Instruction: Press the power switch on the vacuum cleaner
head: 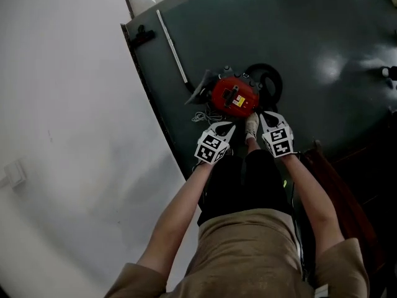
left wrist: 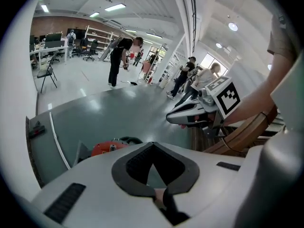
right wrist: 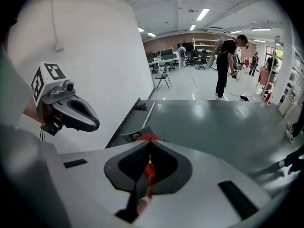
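The red vacuum cleaner (head: 234,96) sits on the dark green floor, with a black hose (head: 268,78) coiled behind it and a grey nozzle (head: 200,89) at its left. In the head view my left gripper (head: 224,129) hovers just short of its near left side, and my right gripper (head: 268,120) just short of its near right side. Both are shut with nothing held. The left gripper (left wrist: 153,145) view shows the vacuum cleaner (left wrist: 110,147) over its jaws. The right gripper (right wrist: 149,144) points at the vacuum cleaner (right wrist: 149,137). I cannot make out the switch.
A metal tube (head: 172,47) lies on the floor beyond the vacuum. A person's shoe (head: 251,127) stands between the grippers. A white wall (head: 68,104) runs along the left, a reddish-brown wooden piece (head: 338,188) at right. Several people (left wrist: 118,61) stand far off.
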A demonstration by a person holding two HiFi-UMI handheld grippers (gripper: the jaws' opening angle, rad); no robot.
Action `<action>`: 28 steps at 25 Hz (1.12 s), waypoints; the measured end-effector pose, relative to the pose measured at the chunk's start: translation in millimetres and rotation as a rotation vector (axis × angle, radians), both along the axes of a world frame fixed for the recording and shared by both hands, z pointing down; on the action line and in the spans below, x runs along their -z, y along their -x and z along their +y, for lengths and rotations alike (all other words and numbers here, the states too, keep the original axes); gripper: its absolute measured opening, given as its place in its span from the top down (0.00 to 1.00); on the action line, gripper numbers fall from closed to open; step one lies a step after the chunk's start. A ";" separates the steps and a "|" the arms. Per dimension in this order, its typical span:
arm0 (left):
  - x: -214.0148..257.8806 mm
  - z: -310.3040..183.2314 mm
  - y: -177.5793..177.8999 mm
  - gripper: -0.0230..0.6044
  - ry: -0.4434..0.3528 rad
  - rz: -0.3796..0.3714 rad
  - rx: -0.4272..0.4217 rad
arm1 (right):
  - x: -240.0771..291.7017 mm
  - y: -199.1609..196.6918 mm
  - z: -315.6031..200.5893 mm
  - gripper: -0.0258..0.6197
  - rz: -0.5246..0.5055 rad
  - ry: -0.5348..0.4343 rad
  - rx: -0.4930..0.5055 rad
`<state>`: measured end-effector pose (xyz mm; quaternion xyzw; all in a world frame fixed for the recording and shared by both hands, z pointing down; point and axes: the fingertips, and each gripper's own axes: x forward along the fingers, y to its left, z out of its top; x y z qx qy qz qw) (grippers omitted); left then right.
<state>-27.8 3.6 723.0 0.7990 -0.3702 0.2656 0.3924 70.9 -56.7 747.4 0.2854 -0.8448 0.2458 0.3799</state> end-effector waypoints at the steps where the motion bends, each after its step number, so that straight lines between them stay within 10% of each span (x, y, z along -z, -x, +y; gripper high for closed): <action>1: -10.4 -1.3 1.9 0.95 0.006 -0.004 -0.002 | -11.4 3.7 1.7 0.94 0.007 0.007 0.005; 28: -209.4 8.7 10.0 0.95 0.205 0.005 0.061 | -291.3 39.7 34.1 0.94 0.250 0.188 0.090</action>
